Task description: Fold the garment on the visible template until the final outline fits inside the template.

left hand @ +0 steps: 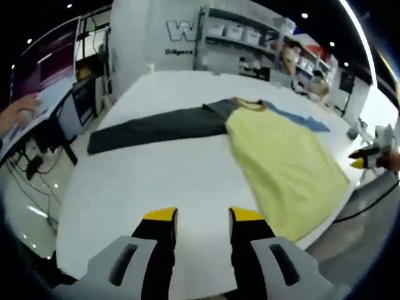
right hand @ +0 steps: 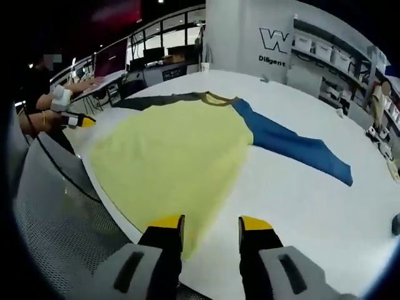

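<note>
A shirt (left hand: 281, 162) is laid flat on a white table (left hand: 156, 181). Its body is yellow, one sleeve is dark grey (left hand: 156, 128) and the other sleeve is blue (left hand: 306, 119).

In the left gripper view, the left gripper (left hand: 201, 219) is seen at 6 o'clock, hovering above bare table. Its yellow-tipped jaws are set apart with nothing between them, and the cloth is not touched. The yellow body is spread from the centre towards 4 o'clock, its hem reaching the table edge. The dark grey sleeve is stretched out towards 9 o'clock, and the blue sleeve is seen just beyond the collar at about 1 o'clock. At 3 o'clock, past the table edge, the other gripper is seen with its yellow tips.

In the right gripper view, the right gripper (right hand: 211, 224) is placed at 6 o'clock, jaws parted and empty. The left jaw is seen over the hem of the yellow body (right hand: 181, 156), while the right jaw is over bare table; whether the cloth is touched cannot be told. The blue sleeve (right hand: 294, 147) is extended towards 3 o'clock, and the dark grey sleeve (right hand: 156, 100) towards 11 o'clock. At 9 o'clock a person (right hand: 37, 94) is seen beside the table, near a desk with monitors (right hand: 112, 62). Shelves (right hand: 325, 50) are seen along the far wall at 1 o'clock.
</note>
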Demonstrator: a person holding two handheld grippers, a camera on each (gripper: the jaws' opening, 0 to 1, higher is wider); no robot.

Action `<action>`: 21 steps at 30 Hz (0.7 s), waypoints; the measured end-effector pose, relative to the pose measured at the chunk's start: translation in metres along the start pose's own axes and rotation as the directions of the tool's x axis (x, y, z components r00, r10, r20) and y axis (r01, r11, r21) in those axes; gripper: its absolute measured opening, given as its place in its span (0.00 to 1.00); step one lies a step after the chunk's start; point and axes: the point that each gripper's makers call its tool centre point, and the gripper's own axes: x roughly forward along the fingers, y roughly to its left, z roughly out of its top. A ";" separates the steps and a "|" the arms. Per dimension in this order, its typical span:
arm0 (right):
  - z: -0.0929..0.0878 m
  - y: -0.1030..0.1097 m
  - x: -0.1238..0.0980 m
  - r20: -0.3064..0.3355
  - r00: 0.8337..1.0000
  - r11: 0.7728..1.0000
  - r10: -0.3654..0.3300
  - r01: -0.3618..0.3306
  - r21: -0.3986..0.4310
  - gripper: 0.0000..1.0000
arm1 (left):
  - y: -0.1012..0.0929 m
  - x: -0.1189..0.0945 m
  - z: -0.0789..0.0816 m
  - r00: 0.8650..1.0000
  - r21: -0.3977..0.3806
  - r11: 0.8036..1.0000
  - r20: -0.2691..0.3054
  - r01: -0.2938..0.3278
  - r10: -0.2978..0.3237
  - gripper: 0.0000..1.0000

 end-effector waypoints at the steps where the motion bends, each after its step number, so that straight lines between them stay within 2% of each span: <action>1: 0.000 0.000 0.000 0.006 1.000 1.000 -0.002 0.002 0.004 0.30 | 0.000 0.002 0.002 1.000 0.002 1.000 0.004 -0.001 0.001 0.32; 7: -0.003 -0.001 0.002 -0.010 1.000 1.000 -0.022 0.022 0.006 0.29 | 0.011 0.013 0.026 0.999 -0.010 1.000 0.033 -0.015 0.015 0.33; 9: -0.004 -0.002 0.003 -0.014 1.000 1.000 -0.027 0.027 0.004 0.29 | 0.014 0.016 0.030 0.999 -0.006 1.000 0.035 -0.020 0.020 0.33; 13: -0.005 -0.006 0.002 -0.022 0.998 0.999 -0.052 0.052 0.016 0.28 | 0.036 0.032 0.040 0.999 -0.016 0.999 0.044 -0.032 0.033 0.34; 19: -0.006 -0.009 0.001 -0.027 0.997 0.997 -0.075 0.076 0.017 0.28 | 0.048 0.041 0.057 0.997 -0.030 0.998 0.061 -0.054 0.056 0.34; 21: -0.009 -0.010 0.003 -0.041 0.996 0.997 -0.079 0.079 0.007 0.28 | 0.060 0.049 0.061 0.996 -0.035 0.998 0.070 -0.054 0.056 0.35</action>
